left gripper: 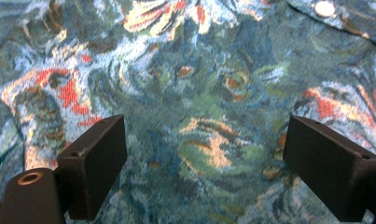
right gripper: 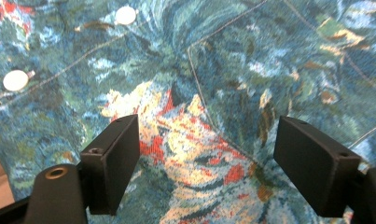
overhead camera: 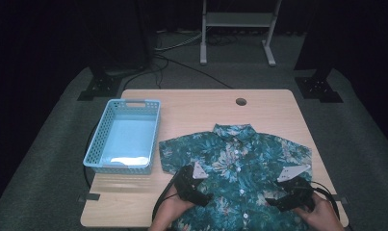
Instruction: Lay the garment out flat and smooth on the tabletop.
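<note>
While the floral shirt (overhead camera: 237,159) lies flat on the surface (overhead camera: 201,103), both the left gripper (overhead camera: 200,197) and right gripper (overhead camera: 278,202) hover with jaws apart; the fabric looks light, limp and best pinched at a hem or sleeve edge.

The tabletop (overhead camera: 134,202) is light wood with rounded corners. It has a small round hole (overhead camera: 240,101) near its far edge, at about 12 o'clock. The floor (overhead camera: 47,159) under it is grey carpet. All around, the room is very dark, and the light falls mostly on the tabletop. At 12 o'clock, far back, stands a white metal frame (overhead camera: 237,29) with two legs on the floor. Black cables (overhead camera: 182,60) lie on the carpet near it. At 10 o'clock and at 2 o'clock there are black stand feet (overhead camera: 97,86) on the floor.
</note>
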Demonstrator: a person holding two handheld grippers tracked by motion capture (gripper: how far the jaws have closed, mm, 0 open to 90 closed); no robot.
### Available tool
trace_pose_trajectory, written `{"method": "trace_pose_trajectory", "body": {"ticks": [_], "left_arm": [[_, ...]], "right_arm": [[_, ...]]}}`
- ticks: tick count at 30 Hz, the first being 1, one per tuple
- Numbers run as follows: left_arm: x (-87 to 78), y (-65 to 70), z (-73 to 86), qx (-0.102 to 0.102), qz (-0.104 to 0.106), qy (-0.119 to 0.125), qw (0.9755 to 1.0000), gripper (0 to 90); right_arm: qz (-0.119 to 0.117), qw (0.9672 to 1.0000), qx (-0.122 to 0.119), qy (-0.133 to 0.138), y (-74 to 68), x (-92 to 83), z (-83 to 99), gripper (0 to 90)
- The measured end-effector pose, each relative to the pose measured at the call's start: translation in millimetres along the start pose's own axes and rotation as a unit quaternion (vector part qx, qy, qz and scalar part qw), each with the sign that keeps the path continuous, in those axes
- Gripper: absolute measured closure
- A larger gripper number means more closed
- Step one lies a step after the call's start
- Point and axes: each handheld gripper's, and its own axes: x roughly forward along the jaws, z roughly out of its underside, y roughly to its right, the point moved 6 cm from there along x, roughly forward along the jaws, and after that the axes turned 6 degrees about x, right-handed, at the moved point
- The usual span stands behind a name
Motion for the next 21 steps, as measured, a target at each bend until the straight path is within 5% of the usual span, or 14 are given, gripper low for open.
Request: {"method": "trace_pose_trajectory", "body": {"ticks": [11, 21], "left_arm": [[3.5, -5.0, -0.6, 0.008, -0.007, -0.007, 0.9999, 10.1], [7.3, -19.2, -2.1, 0.002, -0.013, 0.01, 0.9999, 10.1]], "right_arm": [[0.008, 0.9997, -0.009, 0.023, 6.5, 5.0, 7.3, 21.0], [0.006, 0.9981, -0.004, 0.061, 15.0, 9.2, 4.6, 20.1]]}}
